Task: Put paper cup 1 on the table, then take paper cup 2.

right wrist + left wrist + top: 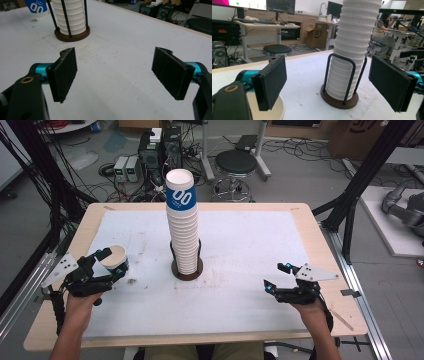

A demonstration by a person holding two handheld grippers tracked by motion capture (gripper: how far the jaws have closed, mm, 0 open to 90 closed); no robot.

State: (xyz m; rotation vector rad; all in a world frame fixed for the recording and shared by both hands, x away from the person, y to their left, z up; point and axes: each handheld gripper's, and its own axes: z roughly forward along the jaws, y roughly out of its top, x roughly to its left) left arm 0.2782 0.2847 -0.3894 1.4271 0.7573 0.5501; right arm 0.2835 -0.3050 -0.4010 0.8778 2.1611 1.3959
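We see the left gripper [111, 262] w/ fingers wide open, holding nothing, the loose cup [116, 257] just beside them at 9 o'clock of the cup stack [183, 225] on the tabletop [250, 250]. Right gripper [278, 277] fingers also wide open, empty, at 4 o'clock.

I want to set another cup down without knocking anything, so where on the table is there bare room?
The white mat is bare between the cup stack in its wire holder and the right hand-held gripper, and along the near edge between both hands. The far corners either side of the stack are also free. It is crowded at the left, where the single cup stands by the left hand-held gripper.
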